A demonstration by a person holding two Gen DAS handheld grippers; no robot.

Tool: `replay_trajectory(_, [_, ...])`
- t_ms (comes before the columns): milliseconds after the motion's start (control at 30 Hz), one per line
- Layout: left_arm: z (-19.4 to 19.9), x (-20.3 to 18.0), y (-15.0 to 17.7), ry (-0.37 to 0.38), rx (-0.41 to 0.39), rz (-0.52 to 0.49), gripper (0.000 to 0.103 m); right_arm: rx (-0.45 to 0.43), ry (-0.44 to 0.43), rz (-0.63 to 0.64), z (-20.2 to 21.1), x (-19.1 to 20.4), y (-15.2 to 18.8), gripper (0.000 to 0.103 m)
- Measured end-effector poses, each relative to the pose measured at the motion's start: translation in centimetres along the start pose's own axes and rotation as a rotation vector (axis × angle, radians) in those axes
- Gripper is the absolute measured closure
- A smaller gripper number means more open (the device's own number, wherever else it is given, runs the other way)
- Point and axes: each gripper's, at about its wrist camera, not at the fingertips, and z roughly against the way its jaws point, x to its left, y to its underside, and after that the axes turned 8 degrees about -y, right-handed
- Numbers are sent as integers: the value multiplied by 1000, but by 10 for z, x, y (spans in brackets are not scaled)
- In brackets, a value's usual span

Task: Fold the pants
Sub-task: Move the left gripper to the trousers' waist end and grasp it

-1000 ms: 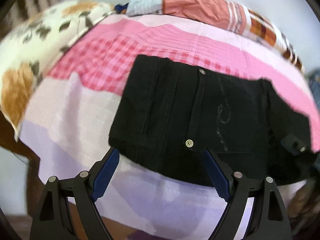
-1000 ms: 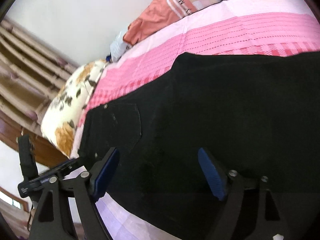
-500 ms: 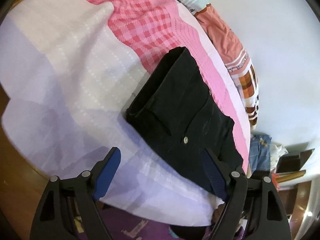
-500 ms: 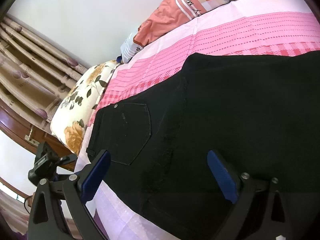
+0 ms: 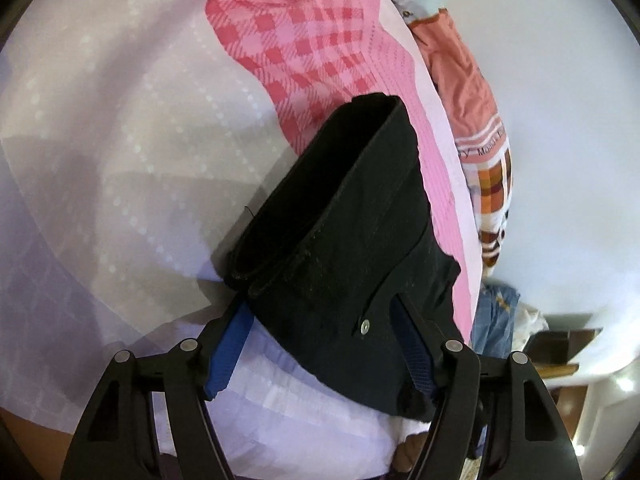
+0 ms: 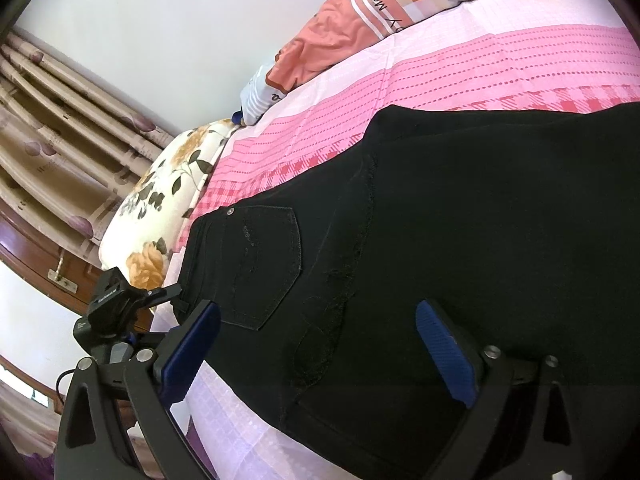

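Black pants (image 5: 352, 248) lie on a pink and lilac bedsheet (image 5: 120, 160). In the left wrist view my left gripper (image 5: 320, 344) is open and straddles the waistband corner near the silver rivet (image 5: 364, 326); the cloth sits between its blue pads (image 5: 228, 348). In the right wrist view the pants (image 6: 460, 240) fill the frame, back pocket (image 6: 260, 264) up. My right gripper (image 6: 316, 356) is open and hovers over the near edge of the pants. The left gripper (image 6: 120, 308) shows there at the waistband.
A floral pillow (image 6: 160, 208) lies at the head of the bed. A folded orange and checked blanket (image 6: 360, 20) lies along the wall. Curtains (image 6: 48, 128) and a wooden headboard (image 6: 32, 256) stand at the left. A pile of blue clothes (image 5: 496, 312) lies beyond the bed.
My left gripper has rolled and closed in on the waistband corner, so the cloth now sits between its pads. The right gripper has shifted only slightly and stays open.
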Motion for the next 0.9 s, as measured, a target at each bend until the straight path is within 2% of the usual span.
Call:
replay_trajectory(100, [-2, -1, -2, 17, -19, -11, 33, 0, 2, 2, 0, 0, 0, 6])
replay_trajectory(200, [-2, 7, -1, 86, -52, 23, 32, -1, -1, -1, 0, -1, 0, 6])
replay_trajectory(267, [-1, 9, 1, 113, -71, 9, 32, -2, -3, -1, 0, -1, 0, 6])
replay_trajectory(400, [-2, 5, 1, 124, -88, -61, 32, -2, -1, 5, -1, 0, 0, 4])
replay_trajectory(567, [-4, 10, -4, 160, -85, -42, 32, -2, -4, 6, -2, 0, 0, 3])
replay_trajectory(667, [-4, 12, 0, 192, -141, -10, 23, -3, -5, 5, -2, 0, 0, 3])
replay_trajectory(733, [-4, 6, 3, 172, -164, -31, 20, -4, -5, 5, -2, 0, 0, 3])
replay_trajectory(800, [-5, -5, 5, 120, -166, -85, 18, -4, -4, 6, -2, 1, 0, 3])
replay_trajectory(900, [-6, -7, 2, 105, -142, -72, 18, -5, -6, 4, -2, 0, 0, 3])
